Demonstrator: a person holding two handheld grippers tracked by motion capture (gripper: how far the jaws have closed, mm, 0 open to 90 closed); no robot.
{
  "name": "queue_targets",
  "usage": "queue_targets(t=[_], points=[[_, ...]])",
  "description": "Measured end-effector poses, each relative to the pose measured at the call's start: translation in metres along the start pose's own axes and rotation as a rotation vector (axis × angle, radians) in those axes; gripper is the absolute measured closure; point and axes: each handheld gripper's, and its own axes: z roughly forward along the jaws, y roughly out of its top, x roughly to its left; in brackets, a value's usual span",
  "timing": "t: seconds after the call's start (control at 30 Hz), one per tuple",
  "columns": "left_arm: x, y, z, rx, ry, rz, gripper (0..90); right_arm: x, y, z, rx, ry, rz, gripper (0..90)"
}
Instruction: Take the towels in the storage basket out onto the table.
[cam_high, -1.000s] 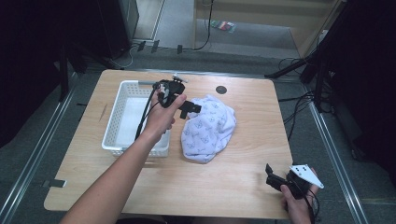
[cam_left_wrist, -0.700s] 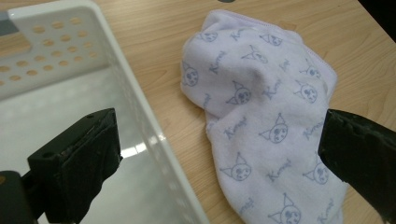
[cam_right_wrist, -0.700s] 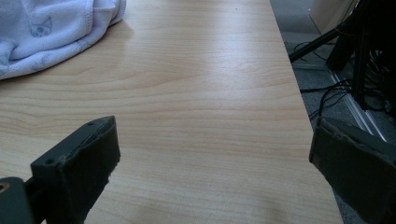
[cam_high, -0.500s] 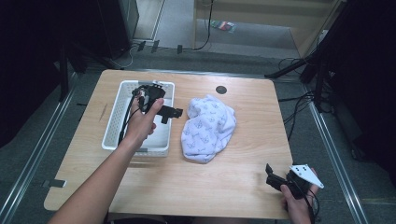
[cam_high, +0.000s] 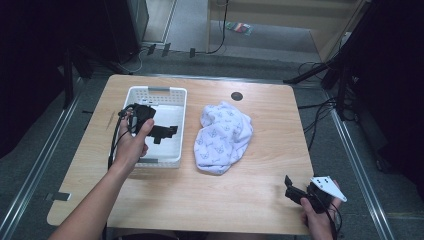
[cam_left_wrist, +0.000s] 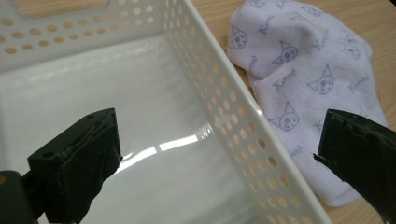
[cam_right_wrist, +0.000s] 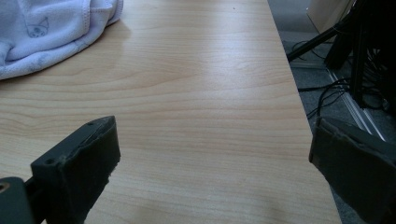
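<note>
A white perforated basket stands on the left half of the wooden table, and its inside holds nothing. A crumpled white cloth with small cat prints lies just right of the basket. My left gripper hovers over the basket, its jaws wide open with nothing between them. My right gripper rests low at the table's near right corner, open too, over bare wood. An edge of the cloth lies far ahead of it.
A dark round hole sits near the table's far edge. The table's right edge runs close to my right gripper, with cables and dark stands on the floor beyond. Metal rails flank the table.
My left gripper has moved left and toward me, from beside the cloth to above the basket. The cloth stays on the table. The right gripper has not moved.
</note>
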Motion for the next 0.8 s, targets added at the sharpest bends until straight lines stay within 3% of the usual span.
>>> queue_targets(t=[0.37,0.8], points=[[0.027,-0.03,-0.023,-0.05,0.034,-0.028,0.0,0.0,0.0,0.0,0.003,-0.002,0.001,2.0],[0.055,-0.068,-0.058,-0.114,0.076,-0.032,0.0,0.0,0.0,0.0,0.004,-0.003,0.001,2.0]])
